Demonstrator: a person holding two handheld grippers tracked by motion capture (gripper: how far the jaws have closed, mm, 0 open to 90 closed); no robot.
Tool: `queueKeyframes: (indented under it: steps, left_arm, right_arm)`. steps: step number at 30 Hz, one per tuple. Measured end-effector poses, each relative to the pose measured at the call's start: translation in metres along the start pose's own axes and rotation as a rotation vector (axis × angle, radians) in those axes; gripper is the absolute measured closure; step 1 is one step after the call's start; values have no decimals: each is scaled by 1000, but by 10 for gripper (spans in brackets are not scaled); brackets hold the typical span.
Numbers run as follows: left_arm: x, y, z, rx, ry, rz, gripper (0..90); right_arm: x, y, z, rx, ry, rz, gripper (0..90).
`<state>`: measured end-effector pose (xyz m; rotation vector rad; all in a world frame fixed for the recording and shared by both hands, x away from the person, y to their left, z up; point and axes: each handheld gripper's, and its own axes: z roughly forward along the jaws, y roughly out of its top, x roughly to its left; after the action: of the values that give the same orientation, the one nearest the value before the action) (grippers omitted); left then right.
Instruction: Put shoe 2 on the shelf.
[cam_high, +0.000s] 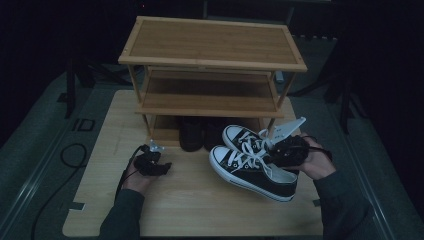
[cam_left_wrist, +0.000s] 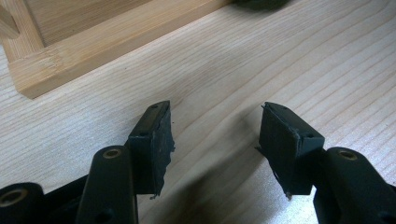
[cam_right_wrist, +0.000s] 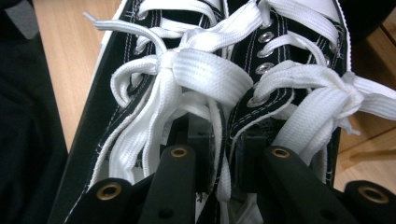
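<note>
Right gripper (cam_right_wrist: 219, 163) pinching both sneakers together at their inner collars.

Jaws nearly closed on the adjoining sides of the pair of sneakers (cam_high: 250, 162); shoes sit at right of the table (cam_high: 190, 205), toes pointing left and far, long axis slanting toward the shoe rack (cam_high: 212, 65) just beyond. Left gripper (cam_left_wrist: 215, 140) released, jaws wide over bare wood, well left of the pair. Right hand (cam_high: 312, 160) is nearer.

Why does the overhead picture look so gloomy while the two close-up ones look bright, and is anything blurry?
High view: dim and grainy, the surroundings nearly black, the three-tier bamboo shoe rack lit best. Left gripper view: bright and sharp on the pale wooden tabletop, with soft shadow under the open left gripper. Right gripper view: well lit, though the black canvas sneakers' white laces look slightly soft up close.
</note>
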<state>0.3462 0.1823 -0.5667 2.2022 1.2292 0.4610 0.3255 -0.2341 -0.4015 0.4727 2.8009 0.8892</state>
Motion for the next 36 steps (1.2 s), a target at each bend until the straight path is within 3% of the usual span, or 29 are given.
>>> queueKeyframes:
  steps: [7, 21, 36]
  left_arm:
    - [0, 0, 0, -2, 0, -2, 444]
    - [0, 0, 0, -2, 0, 0, 442]
    - [0, 0, 0, -3, 0, 0, 441]
  right_arm:
    - [-5, 8, -4, -27, 41, -25, 805]
    - [-2, 28, 0, -46, 71, -78, 805]
    - [-4, 44, 2, -72, 84, -93, 808]
